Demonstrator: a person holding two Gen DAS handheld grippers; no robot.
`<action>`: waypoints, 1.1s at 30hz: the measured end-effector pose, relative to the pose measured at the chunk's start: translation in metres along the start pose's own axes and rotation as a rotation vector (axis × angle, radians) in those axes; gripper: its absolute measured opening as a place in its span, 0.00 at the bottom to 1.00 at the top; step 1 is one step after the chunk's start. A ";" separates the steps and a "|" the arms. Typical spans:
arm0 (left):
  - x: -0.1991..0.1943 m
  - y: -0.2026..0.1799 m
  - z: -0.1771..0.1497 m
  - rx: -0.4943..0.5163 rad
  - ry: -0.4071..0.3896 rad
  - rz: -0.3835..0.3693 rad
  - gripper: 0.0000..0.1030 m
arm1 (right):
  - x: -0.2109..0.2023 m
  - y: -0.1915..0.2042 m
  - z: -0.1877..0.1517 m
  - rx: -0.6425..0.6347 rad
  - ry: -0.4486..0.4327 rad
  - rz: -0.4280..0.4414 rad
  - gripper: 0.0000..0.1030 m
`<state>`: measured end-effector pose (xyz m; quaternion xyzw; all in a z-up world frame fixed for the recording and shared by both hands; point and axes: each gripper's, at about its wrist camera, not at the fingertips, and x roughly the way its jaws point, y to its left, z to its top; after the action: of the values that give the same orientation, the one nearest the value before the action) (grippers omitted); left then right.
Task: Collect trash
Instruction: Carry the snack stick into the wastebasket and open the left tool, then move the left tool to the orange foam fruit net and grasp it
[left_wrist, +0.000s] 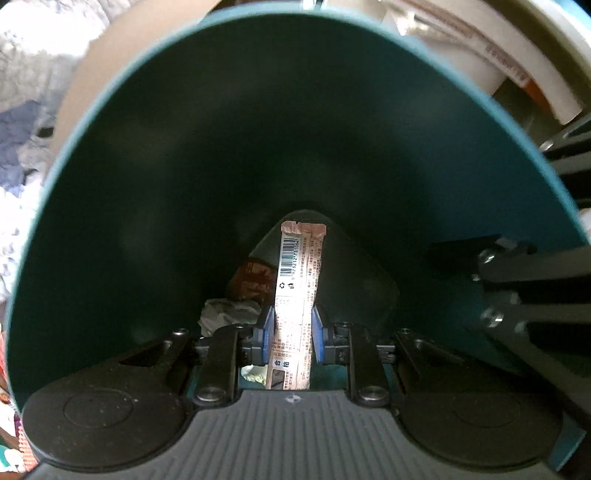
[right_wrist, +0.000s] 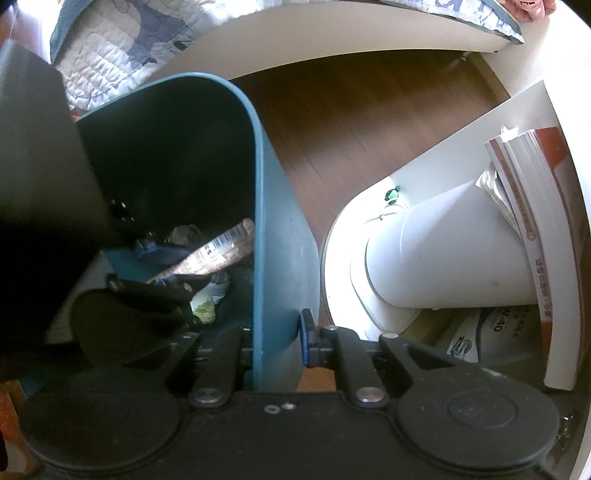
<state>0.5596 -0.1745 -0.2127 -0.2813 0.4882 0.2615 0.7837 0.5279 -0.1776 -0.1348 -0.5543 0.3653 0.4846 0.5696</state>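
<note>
Deep inside a teal bin (left_wrist: 147, 177), a long, thin snack wrapper (left_wrist: 297, 291) is pinched between the blue pads (left_wrist: 266, 325) of the left gripper (left_wrist: 291, 332). It sticks out past the pads towards the bottom of the bin, barcode side showing. The wrapper looks very light, thin and crinkly, likely slick foil or plastic, so it should bend easily and drop the moment the pinch is let go. It is held near its lower half, which seems a steady place to grip it.

Beneath it lie other scraps: a crumpled white tissue (left_wrist: 229, 312), a brown wrapper (left_wrist: 255, 280) and a pale green scrap (left_wrist: 255, 371).

From the right wrist view, the right gripper (right_wrist: 275, 343) straddles the wall of the bin (right_wrist: 280, 258), one finger inside and one blue pad (right_wrist: 306, 341) outside. Whether it presses the wall or only brackets it cannot be told.

Around the bin are a wooden floor (right_wrist: 351, 122), a white pail (right_wrist: 454, 254) tipped on its side, some books (right_wrist: 528, 206) leaning on it, and a quilt (right_wrist: 122, 44) behind. Nothing blocks the drop.
</note>
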 end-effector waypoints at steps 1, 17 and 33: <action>0.003 -0.001 0.000 0.001 0.011 0.002 0.20 | 0.001 -0.001 -0.001 0.001 -0.001 0.003 0.10; -0.015 0.008 -0.006 0.021 -0.035 -0.009 0.68 | 0.004 -0.009 0.002 0.064 0.016 0.015 0.10; -0.106 0.091 -0.048 0.039 -0.168 0.011 0.68 | 0.006 -0.013 0.004 0.098 0.048 0.034 0.11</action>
<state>0.4264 -0.1579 -0.1505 -0.2402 0.4274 0.2789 0.8258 0.5411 -0.1716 -0.1370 -0.5310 0.4115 0.4621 0.5789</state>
